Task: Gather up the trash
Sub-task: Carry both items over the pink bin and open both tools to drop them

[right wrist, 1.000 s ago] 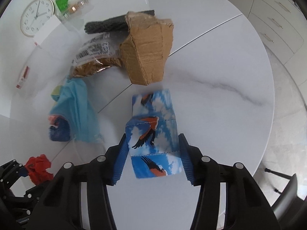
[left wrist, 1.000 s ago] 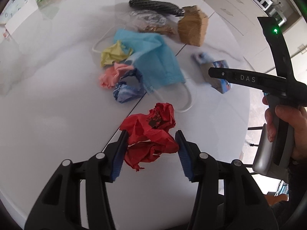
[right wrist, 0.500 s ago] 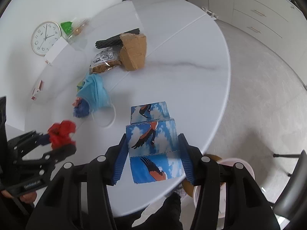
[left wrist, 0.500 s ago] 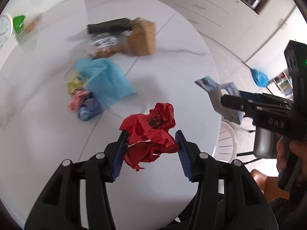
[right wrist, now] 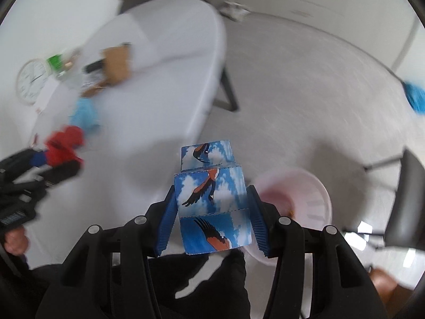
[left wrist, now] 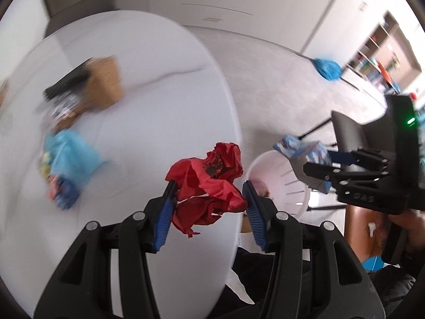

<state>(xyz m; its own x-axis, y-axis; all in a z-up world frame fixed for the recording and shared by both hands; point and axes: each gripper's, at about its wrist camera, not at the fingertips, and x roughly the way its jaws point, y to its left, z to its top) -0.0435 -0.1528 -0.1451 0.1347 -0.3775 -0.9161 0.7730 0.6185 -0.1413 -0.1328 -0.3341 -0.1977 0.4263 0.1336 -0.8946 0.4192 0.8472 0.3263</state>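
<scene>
A second ago both grippers hung over the middle of the round white table (left wrist: 138, 122), with the litter spread close beneath them. Now both views have swung out past the table's near right edge, so the grey floor (right wrist: 305, 93) fills much of each frame and the leftover pile has shrunk toward the far left side of the tabletop: a brown cardboard piece (left wrist: 105, 79), a blue face mask (left wrist: 70, 155) and small crumpled papers beside it, all blurred. A pale pink bin (right wrist: 300, 199), unseen a second ago, stands on the floor just off the table's edge.

The right gripper (right wrist: 212, 207) is clamped on a folded carton printed with birds on blue sky (right wrist: 212, 202). The carton stands between the blue pads with its long axis running along the fingers, its narrower flap end pointing away from the camera; it hangs in the air beside the bin's near rim, not over the table as before.

The left gripper (left wrist: 208, 199) is closed on a crumpled red paper (left wrist: 209, 183), a shapeless wad with no clear long axis, held above the table's right edge, close to the bin.
</scene>
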